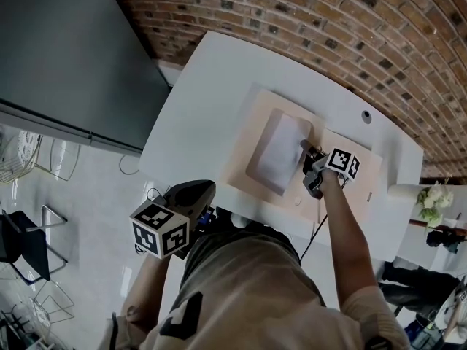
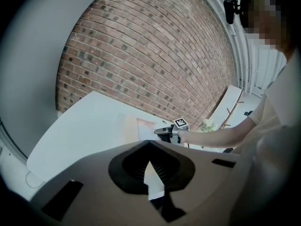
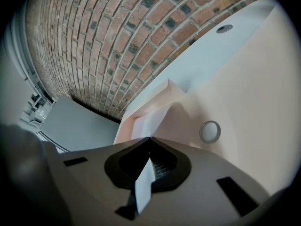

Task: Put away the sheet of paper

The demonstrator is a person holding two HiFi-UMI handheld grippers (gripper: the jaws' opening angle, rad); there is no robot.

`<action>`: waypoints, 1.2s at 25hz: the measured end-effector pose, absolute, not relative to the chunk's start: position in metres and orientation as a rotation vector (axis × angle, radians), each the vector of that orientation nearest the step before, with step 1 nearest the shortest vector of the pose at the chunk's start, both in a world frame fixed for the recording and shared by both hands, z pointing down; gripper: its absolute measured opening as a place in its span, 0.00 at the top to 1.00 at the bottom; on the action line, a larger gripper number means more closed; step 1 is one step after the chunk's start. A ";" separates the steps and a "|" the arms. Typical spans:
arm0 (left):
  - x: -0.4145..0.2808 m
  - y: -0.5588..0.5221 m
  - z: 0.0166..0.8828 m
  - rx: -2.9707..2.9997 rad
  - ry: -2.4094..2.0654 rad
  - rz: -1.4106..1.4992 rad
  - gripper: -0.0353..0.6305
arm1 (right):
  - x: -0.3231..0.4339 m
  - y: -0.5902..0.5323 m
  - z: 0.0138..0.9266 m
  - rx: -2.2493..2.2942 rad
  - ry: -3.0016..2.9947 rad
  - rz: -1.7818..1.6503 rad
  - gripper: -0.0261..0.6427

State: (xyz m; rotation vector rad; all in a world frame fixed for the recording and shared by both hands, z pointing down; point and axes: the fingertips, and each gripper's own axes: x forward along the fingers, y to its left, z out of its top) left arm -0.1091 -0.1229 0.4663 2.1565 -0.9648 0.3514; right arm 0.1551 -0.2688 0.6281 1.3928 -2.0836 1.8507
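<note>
A white sheet of paper (image 1: 279, 152) lies in an open beige folder (image 1: 246, 143) on the white table (image 1: 204, 100). My right gripper (image 1: 307, 150) is at the sheet's right edge and shut on it. In the right gripper view the paper (image 3: 151, 119) runs out from between the closed jaws (image 3: 150, 138) toward the folder's far flap (image 3: 176, 91). My left gripper (image 1: 206, 189) hangs off the table's near edge, away from the folder. It (image 2: 149, 142) is shut with nothing held. The right gripper (image 2: 163, 132) shows beyond it in the left gripper view.
The folder has a round snap button (image 3: 209, 131) near the right gripper. A cable hole (image 1: 365, 116) sits at the table's far side by the brick wall (image 1: 328, 20). A grey cabinet (image 1: 66, 49) stands left, wire chairs (image 1: 29, 246) below it, flowers (image 1: 432, 199) at right.
</note>
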 end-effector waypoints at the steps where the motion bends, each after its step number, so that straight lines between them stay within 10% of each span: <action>1: -0.110 -0.123 0.467 2.155 -0.966 0.353 0.93 | 0.156 -0.269 0.629 1.398 -2.080 1.853 0.93; 30: -0.116 -0.129 0.467 2.148 -0.969 0.353 0.93 | 0.157 -0.274 0.631 1.426 -2.067 1.736 0.93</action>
